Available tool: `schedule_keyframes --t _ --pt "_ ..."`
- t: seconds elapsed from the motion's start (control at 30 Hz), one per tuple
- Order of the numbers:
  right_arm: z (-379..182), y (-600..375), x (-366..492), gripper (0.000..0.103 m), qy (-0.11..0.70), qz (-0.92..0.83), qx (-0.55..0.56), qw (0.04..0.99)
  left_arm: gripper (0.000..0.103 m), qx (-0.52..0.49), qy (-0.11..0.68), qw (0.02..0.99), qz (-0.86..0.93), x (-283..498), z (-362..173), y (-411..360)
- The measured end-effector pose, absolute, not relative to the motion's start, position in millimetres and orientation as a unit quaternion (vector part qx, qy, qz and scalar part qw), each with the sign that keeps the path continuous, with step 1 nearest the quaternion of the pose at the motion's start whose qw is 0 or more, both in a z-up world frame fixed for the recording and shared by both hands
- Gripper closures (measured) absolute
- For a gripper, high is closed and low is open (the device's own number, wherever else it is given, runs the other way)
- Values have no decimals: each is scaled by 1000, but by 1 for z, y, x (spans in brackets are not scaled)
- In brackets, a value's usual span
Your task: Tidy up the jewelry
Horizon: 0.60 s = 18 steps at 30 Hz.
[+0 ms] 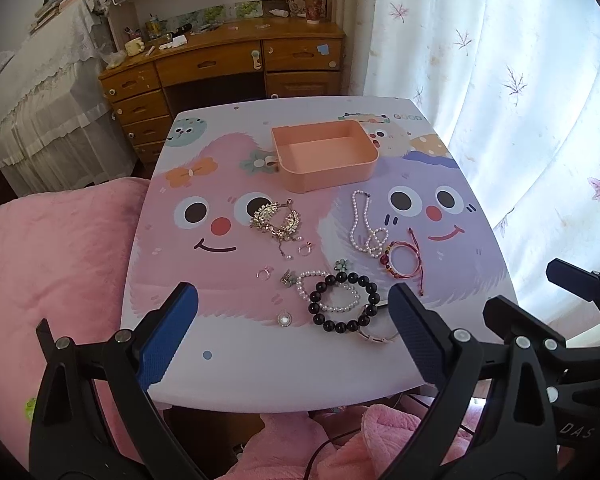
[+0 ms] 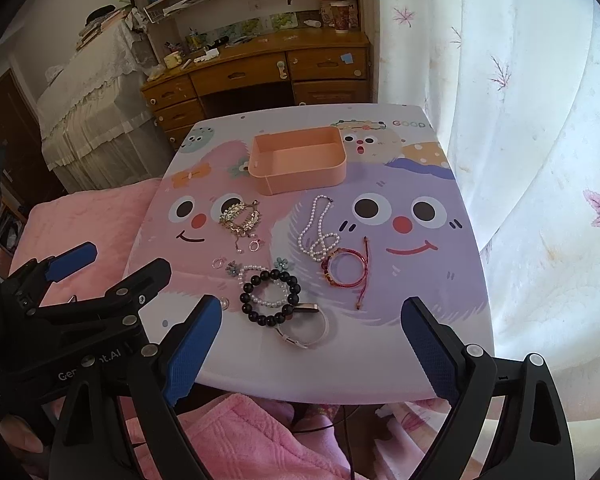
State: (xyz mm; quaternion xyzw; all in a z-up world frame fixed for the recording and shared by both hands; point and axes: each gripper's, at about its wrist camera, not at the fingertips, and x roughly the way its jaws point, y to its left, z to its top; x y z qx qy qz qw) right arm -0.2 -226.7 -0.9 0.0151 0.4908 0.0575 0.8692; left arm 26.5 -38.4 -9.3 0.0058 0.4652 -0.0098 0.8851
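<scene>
We hold the left gripper and the right gripper above the near edge of the table, both with fingers spread wide and holding nothing. All the jewelry lies loose on the table, and the peach tray at the far side is empty. The black bead bracelet lies nearest, over a pearl bracelet, so we should pinch only one black bead section and lift slowly, so the pearls do not follow
</scene>
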Motion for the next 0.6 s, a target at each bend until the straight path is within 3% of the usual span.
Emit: schedule_keyframes --t 0.6 --pt "-7 -225 22 10 492 48 11 869 8 17 463 886 -9 50 -10 -45"
